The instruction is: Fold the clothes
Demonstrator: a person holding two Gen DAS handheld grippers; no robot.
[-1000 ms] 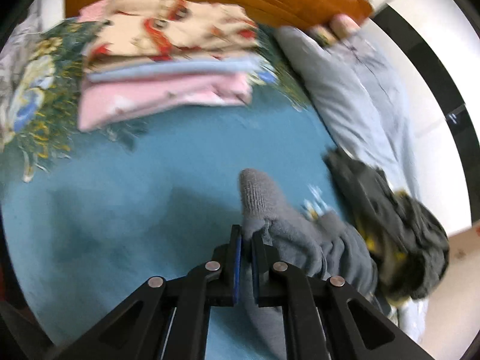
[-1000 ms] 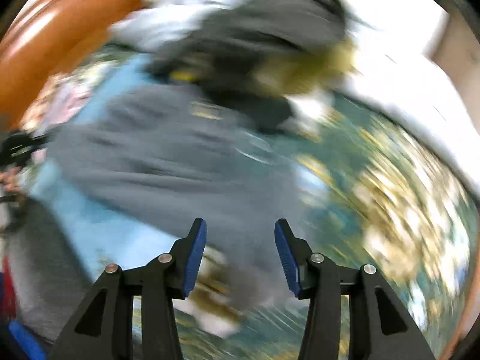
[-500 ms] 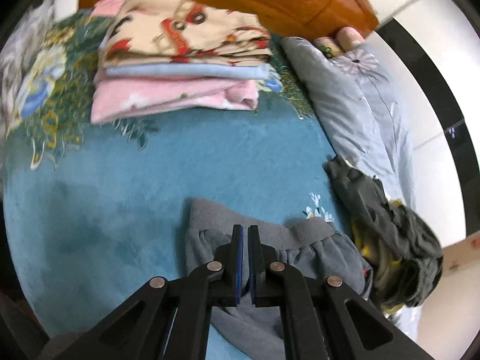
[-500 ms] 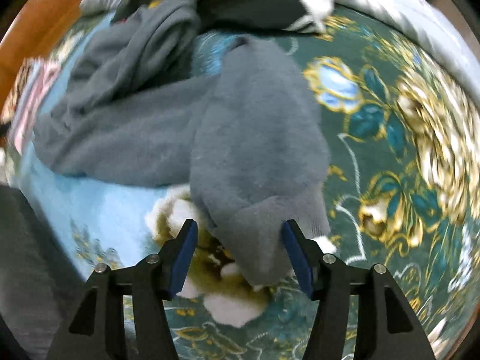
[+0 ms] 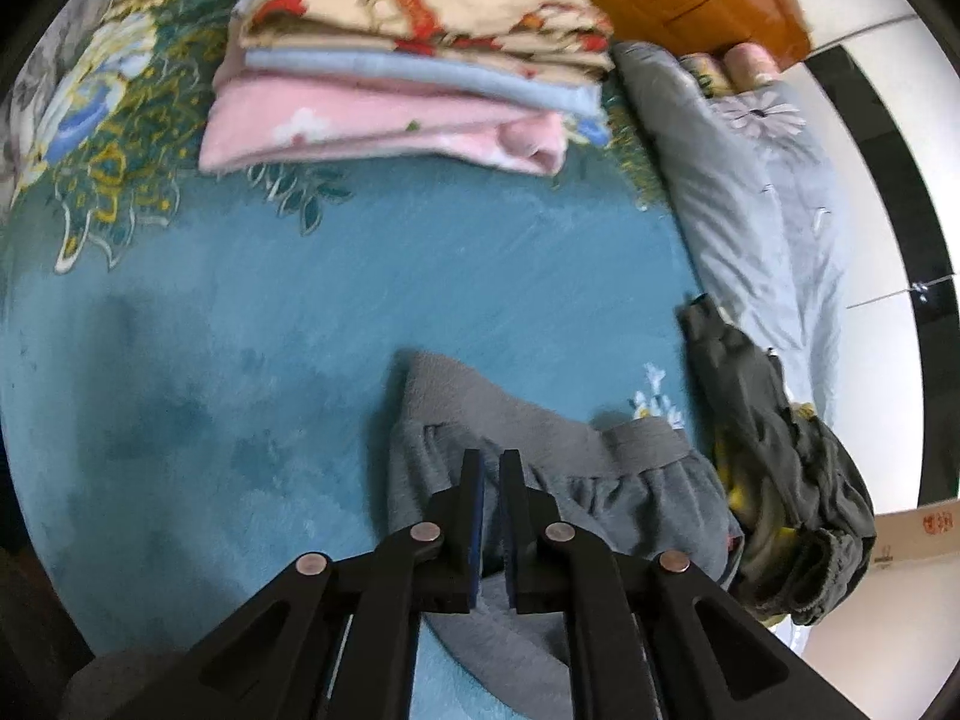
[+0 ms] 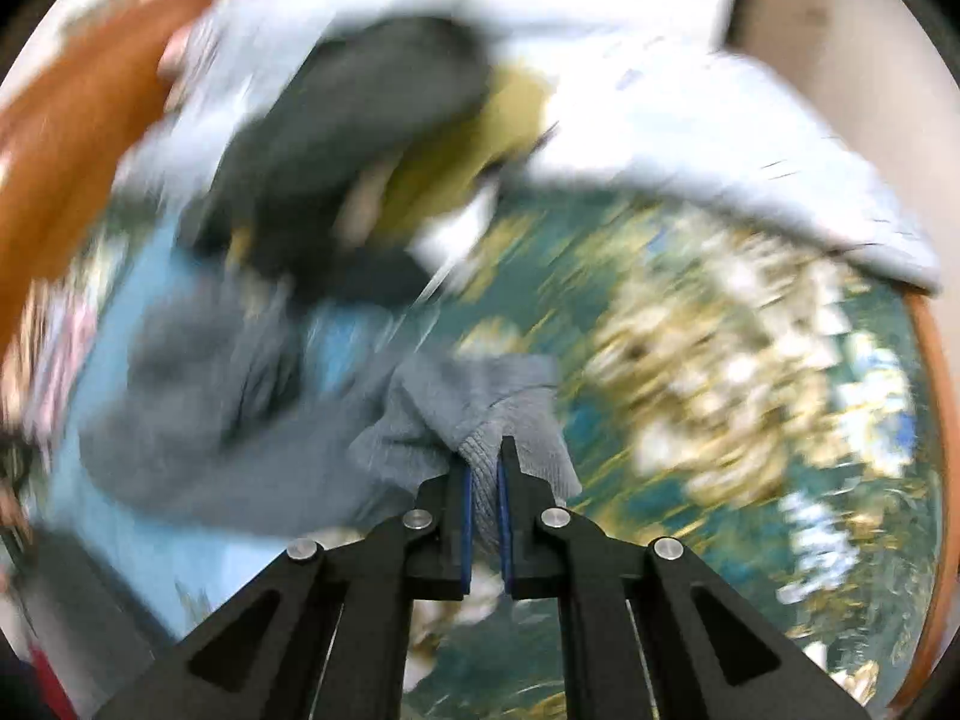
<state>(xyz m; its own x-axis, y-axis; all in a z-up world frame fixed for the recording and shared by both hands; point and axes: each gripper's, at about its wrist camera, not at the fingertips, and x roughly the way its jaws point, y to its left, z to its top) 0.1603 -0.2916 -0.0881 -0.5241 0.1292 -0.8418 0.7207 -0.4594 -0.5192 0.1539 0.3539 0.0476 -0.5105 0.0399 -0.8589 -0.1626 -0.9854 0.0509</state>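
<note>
the grey fleece sweatpants lie bunched on the teal floral bed blanket, waistband toward the left wrist camera, one leg trailing off toward the right one.

left hand-held gripper: jaws together, hovering over the gathered fabric just below the waistband. the view doesn't show fabric pinched between the pads, so it reads as closed on nothing, or at most pressing down on the cloth.

right hand-held gripper: jaws have just been closing and are now clamped on the ribbed cuff of the sweatpants leg. the cuff sits squarely between the pads with knit spilling out either side. heavy blur in that view.

step in hand, as a guess: carry the leg cuff across to the waistband end to halve the pants lengthwise.

how to do it well:
- keep the right clamp tight, since the cuff is thick ribbing and will slide out if it eases
- lift only enough for the leg to clear the blanket, then drag it flat, so no air pocket folds in
- the left one should pin the waistband so the body doesn't follow the pull
- land the cuff edge on the waistband edge, then smooth
- keep clear of the dark grey-and-yellow crumpled garment just beside the pants, an easy snag

the folded stack of pink, blue and printed clothes sits well apart at the far side, a likely drop spot.
</note>
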